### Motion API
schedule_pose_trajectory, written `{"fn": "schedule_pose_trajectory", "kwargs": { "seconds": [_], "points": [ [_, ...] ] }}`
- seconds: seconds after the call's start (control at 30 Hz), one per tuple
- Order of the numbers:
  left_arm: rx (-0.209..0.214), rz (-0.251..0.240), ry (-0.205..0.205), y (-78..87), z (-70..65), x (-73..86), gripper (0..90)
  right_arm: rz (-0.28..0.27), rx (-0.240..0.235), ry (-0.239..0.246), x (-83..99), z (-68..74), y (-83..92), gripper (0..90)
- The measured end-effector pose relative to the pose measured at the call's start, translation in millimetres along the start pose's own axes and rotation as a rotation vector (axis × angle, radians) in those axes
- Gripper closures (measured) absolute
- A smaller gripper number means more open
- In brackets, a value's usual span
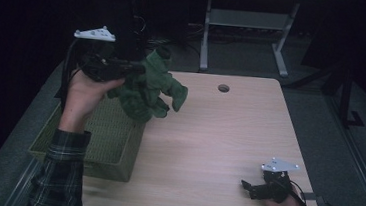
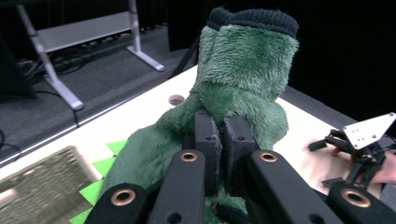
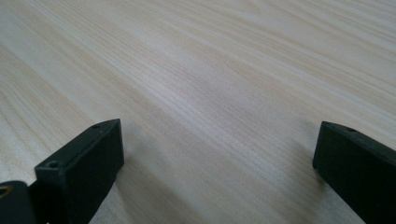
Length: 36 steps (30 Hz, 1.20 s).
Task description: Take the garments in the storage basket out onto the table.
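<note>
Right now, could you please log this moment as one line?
left gripper: shut on green plush toy, above basket | right gripper: open, on table

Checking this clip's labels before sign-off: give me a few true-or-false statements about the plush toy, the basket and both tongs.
1. The left tongs are clamped on the green plush toy. True.
2. The plush toy lies flat on the table. False: it hangs lifted, above the basket's edge.
3. The right tongs are open, with bare wood between the jaws. True.
4. The basket sits at the table's right side. False: it sits at the left.
</note>
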State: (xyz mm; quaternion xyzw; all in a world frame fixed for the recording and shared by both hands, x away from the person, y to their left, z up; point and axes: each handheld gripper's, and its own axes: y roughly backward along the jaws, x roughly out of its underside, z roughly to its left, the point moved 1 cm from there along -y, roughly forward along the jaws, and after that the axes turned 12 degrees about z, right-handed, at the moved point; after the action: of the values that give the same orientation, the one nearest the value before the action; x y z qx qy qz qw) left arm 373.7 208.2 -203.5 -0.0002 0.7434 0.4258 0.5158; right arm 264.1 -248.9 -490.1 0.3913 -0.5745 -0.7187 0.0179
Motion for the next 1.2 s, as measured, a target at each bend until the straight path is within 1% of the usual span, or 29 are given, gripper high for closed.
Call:
{"fn": "schedule_pose_trajectory", "kwargs": {
  "seconds": [0.37, 0.5, 0.67, 0.73, 0.93, 1.2],
  "points": [
    [0.051, 0.016, -0.035, -35.6, -25.2, -12.1, 86.3, 0.000, 0.000, -0.001, 0.0, 0.1, 0.0, 1.5],
    [0.059, 0.015, -0.044, -47.0, -34.8, -15.4, 86.3, 0.000, 0.000, 0.000, 0.0, 0.0, 0.0, 1.5],
    [0.081, 0.021, -0.057, -61.8, -45.8, -18.2, 86.3, -0.001, 0.001, 0.001, 0.0, -0.1, 0.0, 1.5],
    [0.092, 0.019, -0.056, -67.4, -49.1, -18.3, 86.3, -0.001, 0.001, 0.001, 0.0, -0.1, 0.0, 1.5],
    [0.129, 0.023, -0.049, -91.1, -59.9, -13.3, 86.3, -0.001, 0.001, 0.001, 0.0, -0.1, 0.0, 1.5],
    [0.162, 0.046, -0.046, -123.3, -74.0, -4.9, 86.3, -0.001, 0.000, 0.001, 0.0, 0.0, 0.0, 1.5]
  ]
}}
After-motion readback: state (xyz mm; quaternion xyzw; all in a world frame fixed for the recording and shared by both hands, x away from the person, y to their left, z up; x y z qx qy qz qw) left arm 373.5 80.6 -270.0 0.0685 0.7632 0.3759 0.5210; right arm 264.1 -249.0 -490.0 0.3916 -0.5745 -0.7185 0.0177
